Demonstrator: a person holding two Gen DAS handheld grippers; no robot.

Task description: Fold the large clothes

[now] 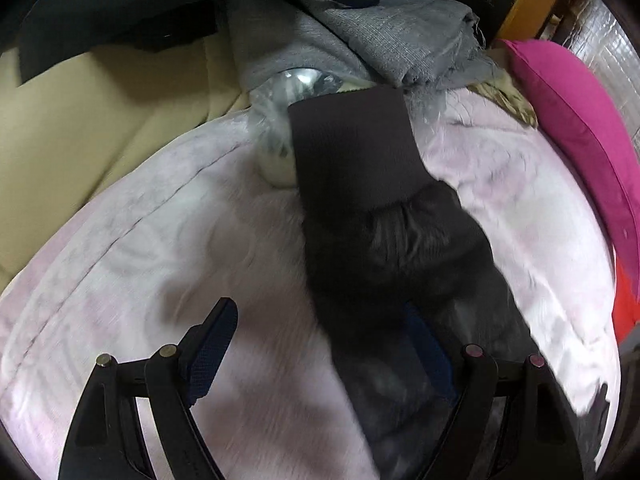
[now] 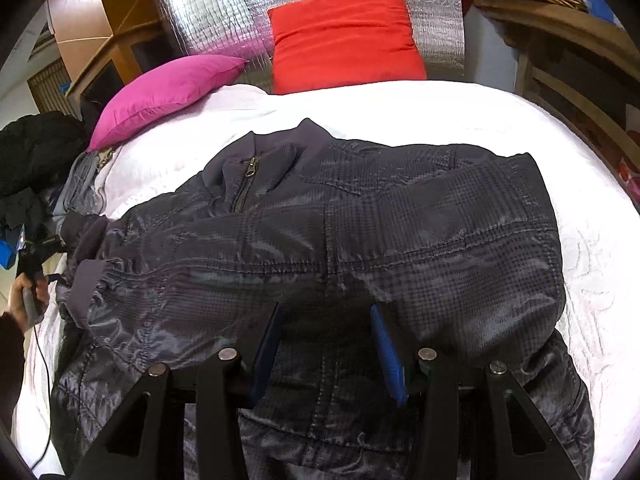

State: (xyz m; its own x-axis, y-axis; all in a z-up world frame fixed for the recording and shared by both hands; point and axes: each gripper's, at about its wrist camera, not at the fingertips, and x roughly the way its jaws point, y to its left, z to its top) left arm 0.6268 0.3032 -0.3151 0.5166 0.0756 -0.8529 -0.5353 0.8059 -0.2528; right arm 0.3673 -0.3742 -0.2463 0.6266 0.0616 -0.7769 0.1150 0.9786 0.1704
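A dark checked jacket [image 2: 360,232] lies spread on a bed covered by a white bedspread [image 2: 560,128], its long axis running across the right wrist view from side to side. The collar and brass zipper [image 2: 246,184] sit toward the far left of the garment, pointing at the magenta pillow [image 2: 168,92]; a red pillow [image 2: 344,40] leans against a silver quilted panel [image 2: 224,8] at the head of the bed.

The right claw [image 2: 326,344] points steeply down over the jacket's near part, its blue-padded fingers [image 2: 386,356] standing partly apart with a dark stretch of jacket fabric showing between them. Whether the pads press on the cloth cannot be told.

In the left wrist view a sleeve [image 1: 392,240] of the jacket runs away from the camera, its ribbed cuff [image 1: 352,148] at the far end, pointing toward a heap of grey knitwear [image 1: 360,28]. The left claw [image 1: 316,320] is spread wide. The sleeve's near end overlaps the right-hand finger, while the left-hand finger [image 1: 216,340] stands apart from the sleeve over the bare bedspread. The view is blurred, and contact with the sleeve cannot be judged.

At the left edge of the right wrist view a hand [image 2: 24,300] grips a dark handle.
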